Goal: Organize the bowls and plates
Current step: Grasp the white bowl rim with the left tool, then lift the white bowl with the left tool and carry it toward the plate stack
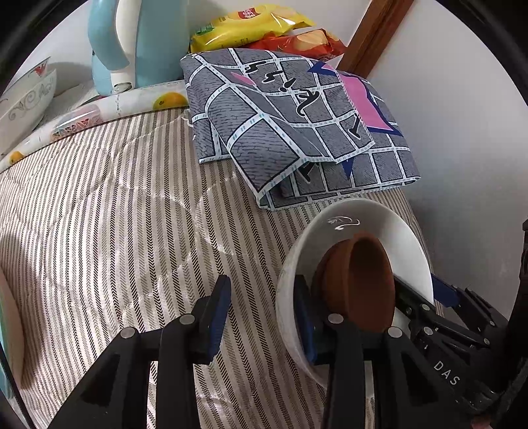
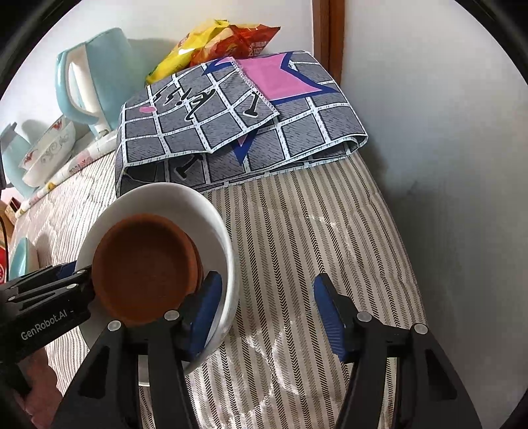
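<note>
A small brown clay bowl (image 1: 359, 280) sits tilted inside a white bowl (image 1: 363, 224) on the striped bedding. Both show in the right wrist view, the brown bowl (image 2: 145, 270) inside the white bowl (image 2: 165, 201). My left gripper (image 1: 260, 316) is open; its right finger is inside the white bowl next to the brown bowl, its left finger is outside the rim. My right gripper (image 2: 267, 313) is open; its left finger is inside the white bowl's rim, its right finger is over the bedding. Each gripper shows in the other's view.
A folded grey checked cloth (image 1: 290, 125) lies behind the bowls. A light blue kettle (image 1: 122, 43), snack bags (image 1: 257, 29) and a patterned white bowl (image 1: 23, 95) stand at the back. White walls (image 2: 445, 132) close the right side.
</note>
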